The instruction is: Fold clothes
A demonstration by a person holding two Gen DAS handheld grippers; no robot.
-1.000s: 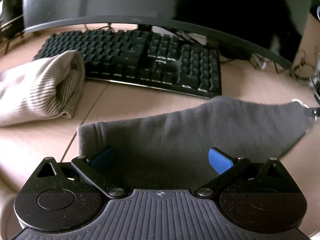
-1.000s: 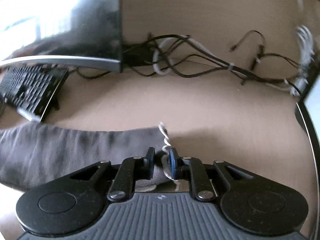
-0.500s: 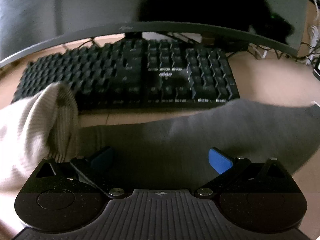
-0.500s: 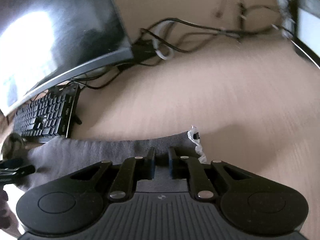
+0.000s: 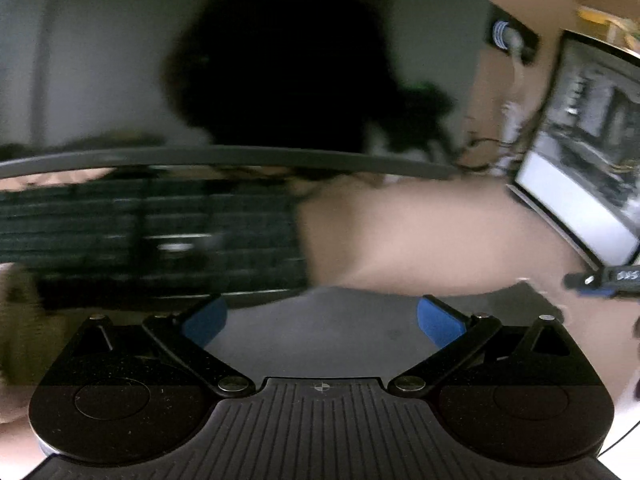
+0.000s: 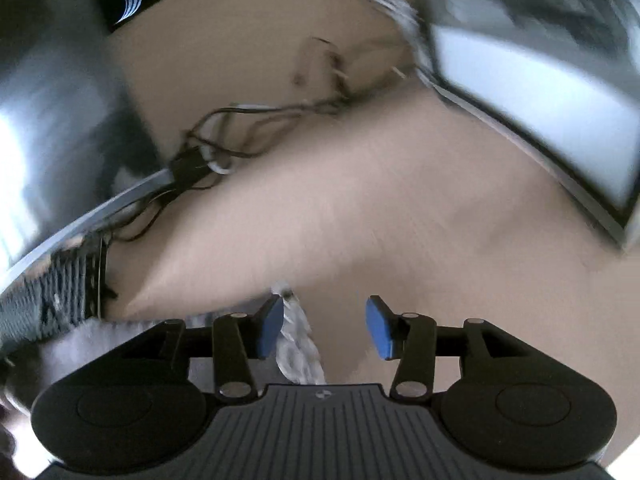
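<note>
The grey garment (image 5: pixel 332 320) is lying on the wooden bench (image 6: pixel 400 208) in front of the keyboard (image 5: pixel 152 232), under the left gripper (image 5: pixel 322 320), whose blue fingers (image 5: pixel 438 320) are standing spread wide above the cloth. The right gripper (image 6: pixel 325 326) has just been opening; its fingers (image 6: pixel 378 326) are standing apart, pinching nothing, with the garment's white drawstring (image 6: pixel 298 344) lying loose between them.

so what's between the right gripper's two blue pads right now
In the right wrist view, the right gripper has just been opening; the white drawstring of the grey garment lies between its fingers, near one pad, unpinched. Otherwise bare desk.
</note>
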